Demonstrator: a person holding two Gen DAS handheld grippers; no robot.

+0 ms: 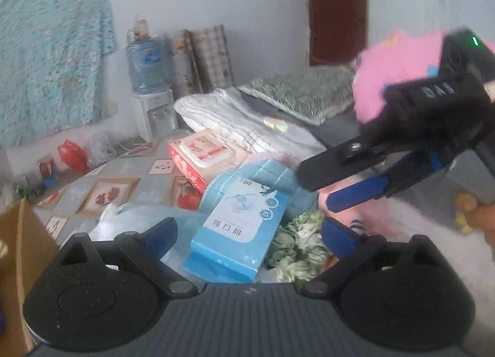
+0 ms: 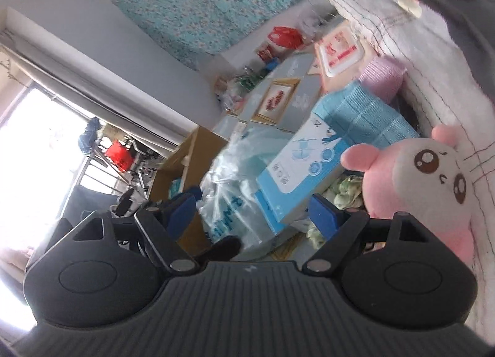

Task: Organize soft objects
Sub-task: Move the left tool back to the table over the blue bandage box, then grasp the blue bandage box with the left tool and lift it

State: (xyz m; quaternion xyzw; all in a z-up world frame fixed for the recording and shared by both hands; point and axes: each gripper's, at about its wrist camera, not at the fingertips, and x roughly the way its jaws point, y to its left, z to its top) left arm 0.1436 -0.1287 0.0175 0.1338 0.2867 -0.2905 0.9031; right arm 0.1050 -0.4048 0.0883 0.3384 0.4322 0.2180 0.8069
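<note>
Two tools spread over a heap of soft goods

Left tool [image 1: 249, 233]: lower centre of the left wrist view, jaws spread wide, nothing between the pads; it hangs above the blue wipes pack [image 1: 239, 233].

Right tool [image 2: 253, 211]: lower centre of its own view, jaws spread, empty. In the left wrist view it enters from the right edge [image 1: 328, 185], its tips over the heap.

Heap, middle of both views:
- blue wipes pack, tilted, lying on a folded blue towel [image 1: 272, 176];
- pink wipes pack [image 1: 204, 152], upper left of the heap;
- green-and-white crumpled cloth [image 1: 297, 248], just beside the blue pack;
- clear plastic bag [image 2: 229, 177], left of the blue pack;
- pink plush rabbit [image 2: 433, 183], right of the right wrist view, against a striped white blanket [image 1: 235, 118].

Cardboard box [image 1: 18, 261]: lower left edge.
</note>
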